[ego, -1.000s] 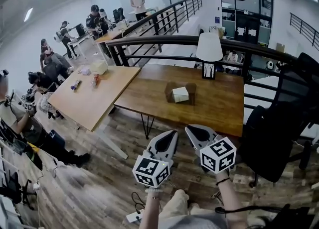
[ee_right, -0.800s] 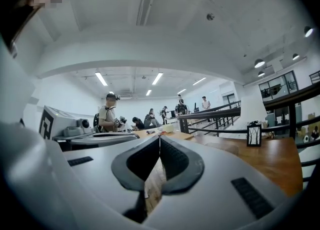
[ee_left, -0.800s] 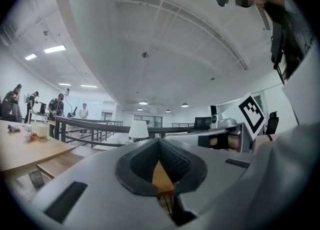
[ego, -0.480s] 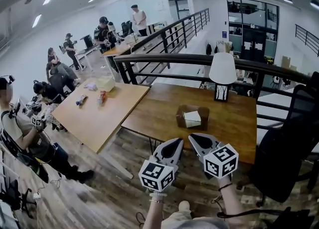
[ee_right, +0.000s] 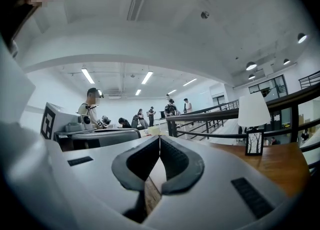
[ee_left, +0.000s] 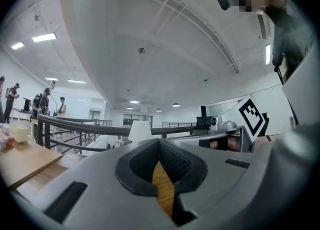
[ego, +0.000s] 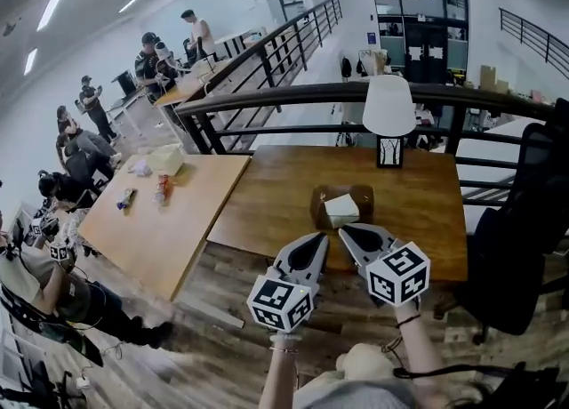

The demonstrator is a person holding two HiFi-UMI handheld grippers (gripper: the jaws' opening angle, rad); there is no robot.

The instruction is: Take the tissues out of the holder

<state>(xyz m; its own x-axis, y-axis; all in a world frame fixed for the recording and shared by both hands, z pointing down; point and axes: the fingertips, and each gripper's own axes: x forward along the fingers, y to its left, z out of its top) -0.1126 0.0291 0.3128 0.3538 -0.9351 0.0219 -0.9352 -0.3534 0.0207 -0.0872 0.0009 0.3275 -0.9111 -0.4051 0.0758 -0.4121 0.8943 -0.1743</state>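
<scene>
A brown tissue holder (ego: 357, 196) stands near the middle of the dark wooden table (ego: 427, 212), with a white tissue (ego: 341, 211) sticking out of its top. Both grippers hover side by side over the table's near edge, just short of the holder. The left gripper (ego: 320, 237) is shut with nothing between its jaws, and its own view shows the jaws (ee_left: 159, 142) meeting at the tips. My right gripper (ego: 345, 230) is likewise shut and empty, jaws (ee_right: 159, 138) closed in its own view. The holder shows in neither gripper view.
A white-shaded lamp (ego: 388, 110) stands at the table's far edge before a black railing (ego: 267, 96). A black chair (ego: 524, 220) is at the right. A lighter wooden table (ego: 169, 212) with small items adjoins on the left. Several people (ego: 80, 145) are at the far left.
Over the last second the table and holder have come nearer in the head view. Both grippers now reach the table's near edge, still shut and side by side.
</scene>
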